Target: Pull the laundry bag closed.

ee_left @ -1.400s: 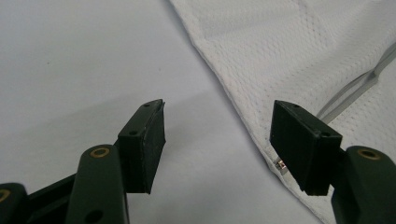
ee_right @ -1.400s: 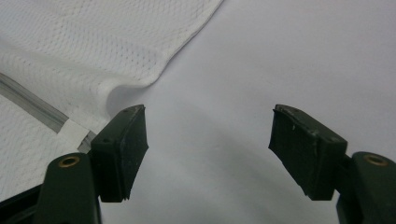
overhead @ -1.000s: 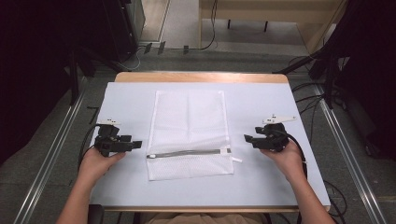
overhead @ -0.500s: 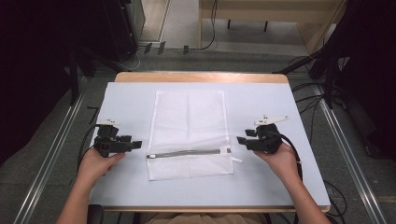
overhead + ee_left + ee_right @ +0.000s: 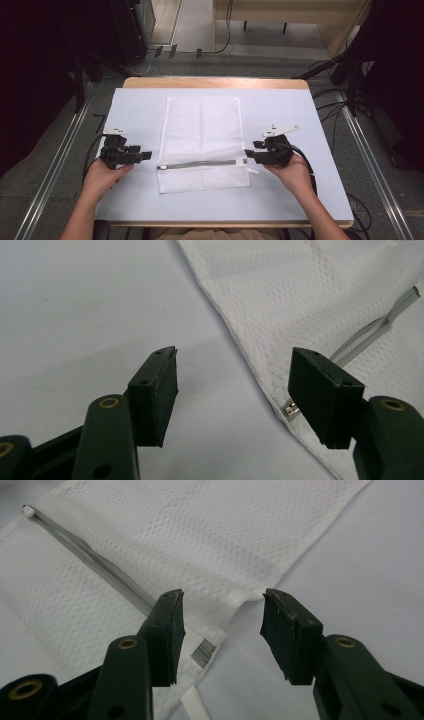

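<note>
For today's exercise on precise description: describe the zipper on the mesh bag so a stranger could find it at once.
Start at the pale blue table and find the white mesh bag lying flat in its middle. Near the bag's closer edge a grey zipper runs straight across from side to side, the only dark line on the white mesh.

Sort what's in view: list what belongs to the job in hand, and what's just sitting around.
In the job:
- white mesh bag, lying flat
- its zipper
- left gripper, open beside the bag's left edge
- right gripper, open at the zipper's right end

Just around:
- table
- cables on the floor
- wooden furniture behind
</note>
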Motion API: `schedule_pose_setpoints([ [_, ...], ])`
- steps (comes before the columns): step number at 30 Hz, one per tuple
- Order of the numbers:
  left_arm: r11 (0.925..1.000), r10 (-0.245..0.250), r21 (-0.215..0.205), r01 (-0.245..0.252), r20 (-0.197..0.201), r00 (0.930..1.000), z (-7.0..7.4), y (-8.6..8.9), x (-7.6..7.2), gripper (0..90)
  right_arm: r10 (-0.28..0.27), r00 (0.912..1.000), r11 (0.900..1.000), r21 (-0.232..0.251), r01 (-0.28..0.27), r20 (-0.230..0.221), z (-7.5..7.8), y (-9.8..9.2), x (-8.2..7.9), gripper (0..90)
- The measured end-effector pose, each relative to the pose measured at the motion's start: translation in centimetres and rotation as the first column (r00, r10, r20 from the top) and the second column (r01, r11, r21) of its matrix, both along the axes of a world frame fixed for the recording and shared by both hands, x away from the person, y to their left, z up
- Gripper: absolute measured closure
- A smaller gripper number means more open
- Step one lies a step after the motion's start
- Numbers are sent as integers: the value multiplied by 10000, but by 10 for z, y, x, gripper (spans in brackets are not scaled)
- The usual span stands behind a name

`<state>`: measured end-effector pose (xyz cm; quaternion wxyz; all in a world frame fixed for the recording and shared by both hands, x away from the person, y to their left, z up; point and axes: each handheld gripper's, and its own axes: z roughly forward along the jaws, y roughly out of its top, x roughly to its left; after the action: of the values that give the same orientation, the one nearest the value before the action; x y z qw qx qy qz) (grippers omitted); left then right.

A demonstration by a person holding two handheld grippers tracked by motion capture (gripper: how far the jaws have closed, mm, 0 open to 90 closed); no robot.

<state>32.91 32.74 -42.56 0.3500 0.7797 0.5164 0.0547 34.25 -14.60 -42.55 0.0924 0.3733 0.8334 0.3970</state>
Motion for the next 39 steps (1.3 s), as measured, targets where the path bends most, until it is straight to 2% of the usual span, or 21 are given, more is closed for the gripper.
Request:
schedule_pose_setpoints([
  [13,9999,-102,-24,102,48,9999,0,-1,-2,365,610,9981,9981,-20,-611,-94,5,25,-2,546],
  [14,9997,-215,-78,214,-100,9997,-1,-2,0,355,796,9968,9968,6,-796,-119,6,31,-2,551],
  [17,9994,-248,-238,243,-222,9994,0,-2,0,354,939,9955,9956,-28,-939,-113,7,36,-2,556],
  [22,9993,-264,-268,258,-242,9994,0,-2,-1,361,1246,9921,9922,-39,-1246,-144,11,50,-1,577],
  [27,9990,-387,-237,384,-114,9992,2,-3,-3,381,1438,9896,9895,-129,-1438,-73,12,63,1,571],
  [30,9990,-368,-239,367,-11,9993,2,-4,-3,388,1486,9887,9889,-42,-1487,-186,11,69,4,583],
  [39,9994,-289,-173,289,10,9996,3,-2,-4,404,1923,9811,9813,-55,-1925,-219,10,90,5,606],
])
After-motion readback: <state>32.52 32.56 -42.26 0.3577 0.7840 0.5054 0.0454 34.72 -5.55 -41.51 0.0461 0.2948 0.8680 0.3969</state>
